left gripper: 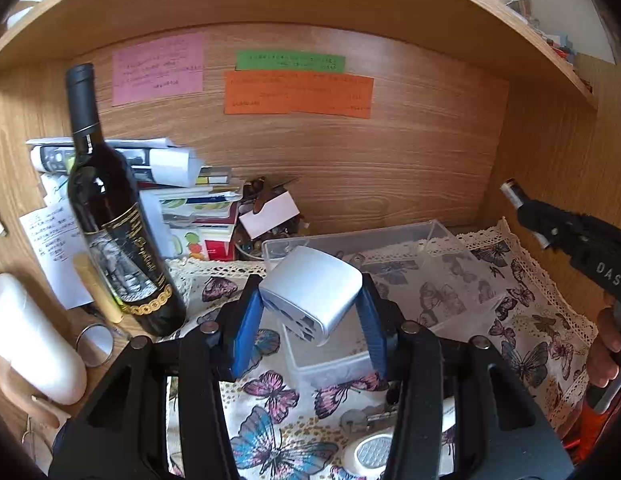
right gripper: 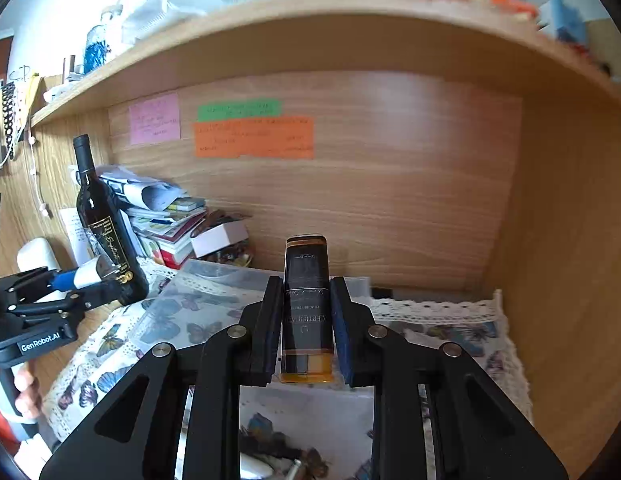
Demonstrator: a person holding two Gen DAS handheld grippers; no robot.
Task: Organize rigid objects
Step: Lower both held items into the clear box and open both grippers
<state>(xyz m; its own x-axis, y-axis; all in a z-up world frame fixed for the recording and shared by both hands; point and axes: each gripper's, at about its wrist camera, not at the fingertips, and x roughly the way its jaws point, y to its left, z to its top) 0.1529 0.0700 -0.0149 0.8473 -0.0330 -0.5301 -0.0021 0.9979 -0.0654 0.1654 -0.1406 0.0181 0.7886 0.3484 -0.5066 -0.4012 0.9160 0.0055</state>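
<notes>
one dark tube, lengthwise away

Both hand-held grippers are clamped shut on their loads: left, right, each raised and facing forward.

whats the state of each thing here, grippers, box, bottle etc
left hand-held gripper: shut on the white adapter, held above the box
right hand-held gripper: shut on the dark tube, lifted
clear plastic box: open, no lid on, resting on the butterfly cloth
wine bottle: upright, capped, standing by the paper stack
sticky notes: stuck flat on the back panel
</notes>
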